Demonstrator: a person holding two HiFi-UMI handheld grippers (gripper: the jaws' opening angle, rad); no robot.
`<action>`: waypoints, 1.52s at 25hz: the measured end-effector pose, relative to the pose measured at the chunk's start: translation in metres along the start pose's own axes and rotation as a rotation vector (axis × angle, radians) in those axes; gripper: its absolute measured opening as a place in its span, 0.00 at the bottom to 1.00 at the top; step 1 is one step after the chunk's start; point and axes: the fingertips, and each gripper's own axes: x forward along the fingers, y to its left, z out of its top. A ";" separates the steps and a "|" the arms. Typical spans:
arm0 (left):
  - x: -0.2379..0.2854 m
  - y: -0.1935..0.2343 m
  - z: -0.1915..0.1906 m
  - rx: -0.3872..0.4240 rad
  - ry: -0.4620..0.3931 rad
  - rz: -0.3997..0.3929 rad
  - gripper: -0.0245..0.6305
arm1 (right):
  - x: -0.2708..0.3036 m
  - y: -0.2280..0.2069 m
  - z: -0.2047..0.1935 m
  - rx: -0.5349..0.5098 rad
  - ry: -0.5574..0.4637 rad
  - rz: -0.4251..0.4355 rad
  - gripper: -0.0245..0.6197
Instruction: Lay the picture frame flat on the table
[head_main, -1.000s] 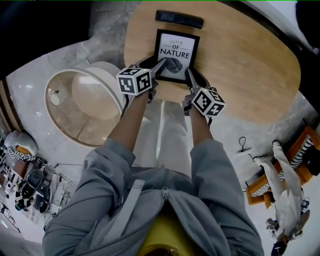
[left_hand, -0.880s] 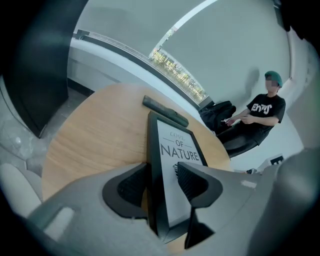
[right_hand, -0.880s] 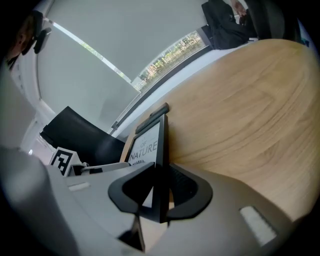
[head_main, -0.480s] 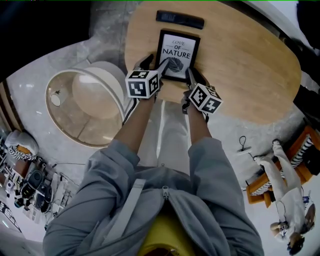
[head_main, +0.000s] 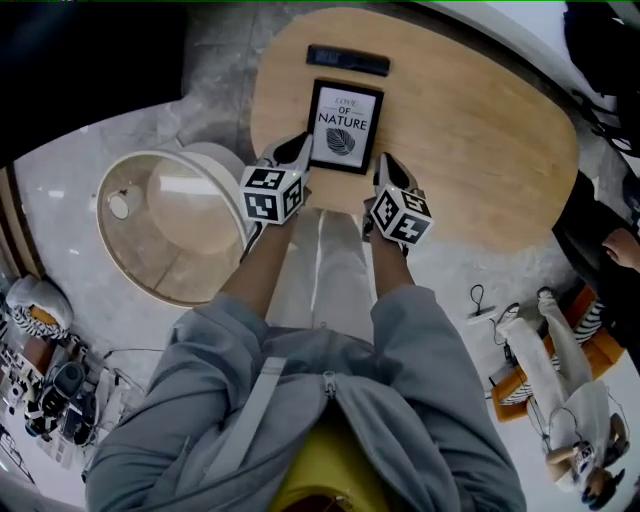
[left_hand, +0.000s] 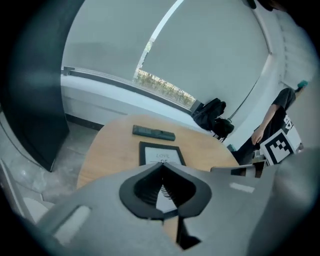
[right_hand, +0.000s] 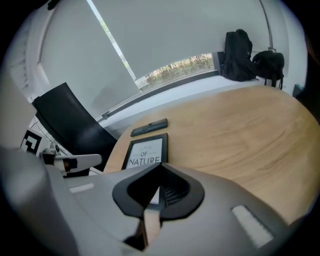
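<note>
Head view: a stray nudge was judged the risk, since the left claw (head_main: 302, 148) and right claw (head_main: 386, 167), both just closed with nothing between them, were held beside the lower corners of the picture frame (head_main: 345, 126), which lay flat at upper centre and could be slid into the remote control (head_main: 347, 59) above it. The wooden bench (head_main: 480, 130) looked smooth; grey stone floor (head_main: 215, 80) and a blind-covered window (left_hand: 200, 55) were shown.

Matt wood table (head_main: 480, 120); glossy black picture frame (head_main: 344, 126).
</note>
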 end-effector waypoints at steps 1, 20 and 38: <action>-0.005 -0.007 0.007 0.011 -0.003 -0.018 0.04 | -0.007 0.004 0.008 -0.013 -0.009 0.001 0.04; -0.202 -0.137 0.162 0.208 -0.224 -0.069 0.04 | -0.217 0.111 0.142 -0.282 -0.220 0.051 0.04; -0.362 -0.228 0.283 0.407 -0.641 -0.023 0.04 | -0.385 0.223 0.254 -0.491 -0.656 0.148 0.04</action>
